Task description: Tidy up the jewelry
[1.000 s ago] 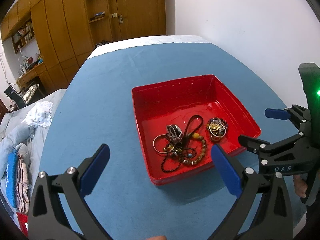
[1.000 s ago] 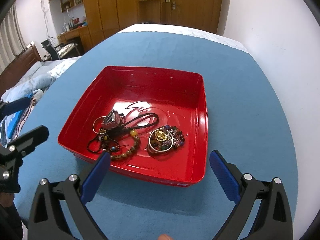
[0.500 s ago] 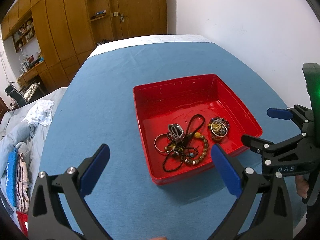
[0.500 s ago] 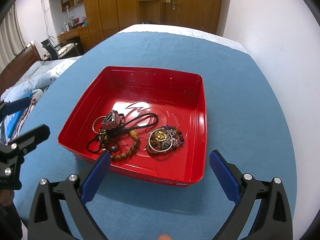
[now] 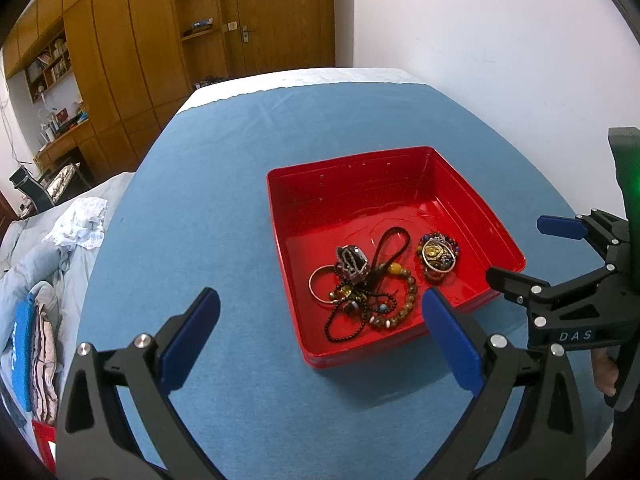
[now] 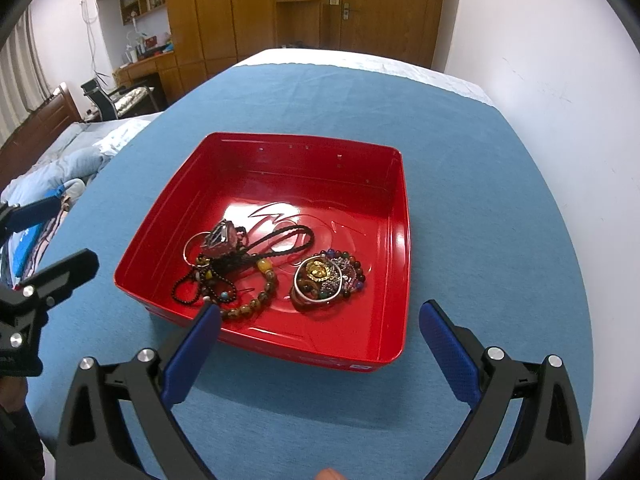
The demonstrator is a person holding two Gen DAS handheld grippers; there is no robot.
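A blue cloth (image 6: 472, 168), finely textured and flat, covers the whole table, and one square red tray (image 6: 400, 208) of glossy plastic with sloped walls and rounded corners sits on it. The tray lies just ahead of both grippers: the left gripper (image 5: 320, 328) hangs over the cloth at the tray's near left corner, its right blue pad overlapping the near rim in the left wrist view, while the right gripper (image 6: 320, 328) faces the tray's near wall, its left pad overlapping that wall. Each has its two blue-padded fingers spread wide and holds nothing. All the jewelry lies on the tray floor in its near half, in two heaps close beside each other but apart. The larger heap (image 6: 236, 268) is a tangle: a brown bead bracelet with one amber bead, a string of small black beads, a looped black braided cord, a thin metal bangle and a faceted dark pendant. The smaller heap (image 6: 326, 278) is a ring of mixed coloured beads around a gold ornament and a silver ring.
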